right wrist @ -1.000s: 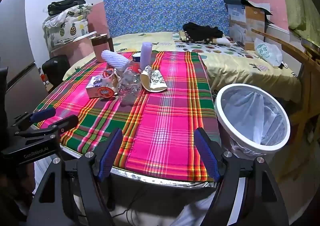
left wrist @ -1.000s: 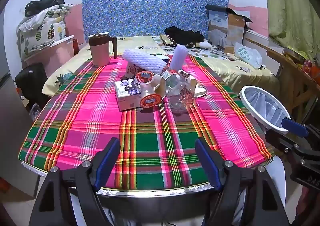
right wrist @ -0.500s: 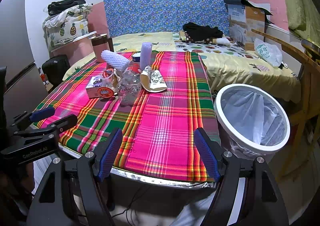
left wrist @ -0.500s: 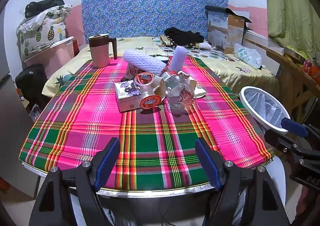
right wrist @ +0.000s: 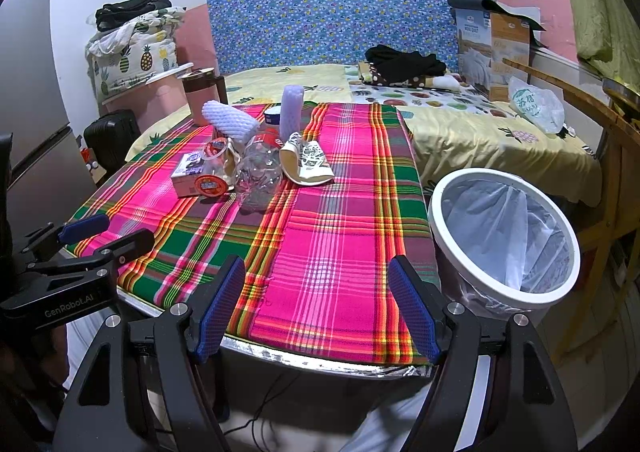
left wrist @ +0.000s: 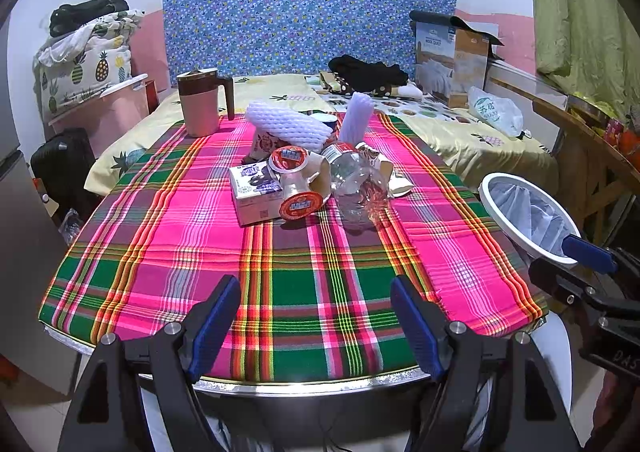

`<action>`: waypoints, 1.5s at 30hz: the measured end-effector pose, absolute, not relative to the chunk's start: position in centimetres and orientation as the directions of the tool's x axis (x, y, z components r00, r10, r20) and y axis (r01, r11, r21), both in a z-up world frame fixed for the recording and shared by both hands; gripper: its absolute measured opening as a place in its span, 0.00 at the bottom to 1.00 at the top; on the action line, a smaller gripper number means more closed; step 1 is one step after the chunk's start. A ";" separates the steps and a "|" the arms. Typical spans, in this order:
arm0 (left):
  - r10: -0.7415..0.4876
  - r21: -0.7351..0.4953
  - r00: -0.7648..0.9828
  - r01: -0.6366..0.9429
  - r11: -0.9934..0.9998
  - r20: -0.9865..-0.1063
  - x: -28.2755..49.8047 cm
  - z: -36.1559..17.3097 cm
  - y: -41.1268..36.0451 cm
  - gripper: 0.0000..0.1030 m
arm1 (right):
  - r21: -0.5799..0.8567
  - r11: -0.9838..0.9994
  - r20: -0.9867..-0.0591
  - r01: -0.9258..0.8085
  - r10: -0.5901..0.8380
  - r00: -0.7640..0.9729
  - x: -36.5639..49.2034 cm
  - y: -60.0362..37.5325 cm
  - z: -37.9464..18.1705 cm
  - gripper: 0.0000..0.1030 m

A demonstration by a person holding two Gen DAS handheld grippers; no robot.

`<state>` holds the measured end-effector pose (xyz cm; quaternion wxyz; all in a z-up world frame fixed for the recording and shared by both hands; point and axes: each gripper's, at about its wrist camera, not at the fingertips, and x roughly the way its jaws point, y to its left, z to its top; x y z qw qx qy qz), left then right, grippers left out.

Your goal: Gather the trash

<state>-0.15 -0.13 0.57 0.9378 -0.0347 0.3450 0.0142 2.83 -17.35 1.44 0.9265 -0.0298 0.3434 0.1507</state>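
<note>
A heap of trash lies mid-table on the plaid cloth (left wrist: 200, 236): a small carton (left wrist: 252, 192), two red-lidded cups (left wrist: 300, 204), a crushed clear bottle (left wrist: 360, 188), white foam netting (left wrist: 288, 128) and a flattened paper cup (right wrist: 306, 164). A white bin with a clear liner (right wrist: 504, 232) stands off the table's right edge; it also shows in the left wrist view (left wrist: 524, 212). My left gripper (left wrist: 316, 324) is open and empty at the near edge. My right gripper (right wrist: 316, 308) is open and empty at the near right edge, beside the bin.
A pink mug with a brown handle (left wrist: 200, 104) stands at the table's far left. A bed (right wrist: 480, 124) with clothes, a cardboard box (left wrist: 452, 60) and a plastic bag lies behind. A wooden frame (right wrist: 580, 100) is at the right, a fridge (right wrist: 24, 92) at the left.
</note>
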 end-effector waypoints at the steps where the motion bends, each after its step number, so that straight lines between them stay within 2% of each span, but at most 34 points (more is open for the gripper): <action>1: 0.002 -0.056 0.762 -0.050 0.997 -0.648 -0.2 0.6 -0.1 0.75 | 0.048 0.953 -0.646 -0.299 0.258 0.719 2.8 -17.4 1.4 0.73; 45: 0.029 -0.027 0.766 -0.061 0.998 -0.642 0.8 0.6 1.2 0.75 | 0.047 0.951 -0.659 -0.305 0.258 0.706 3.9 -17.6 1.0 0.73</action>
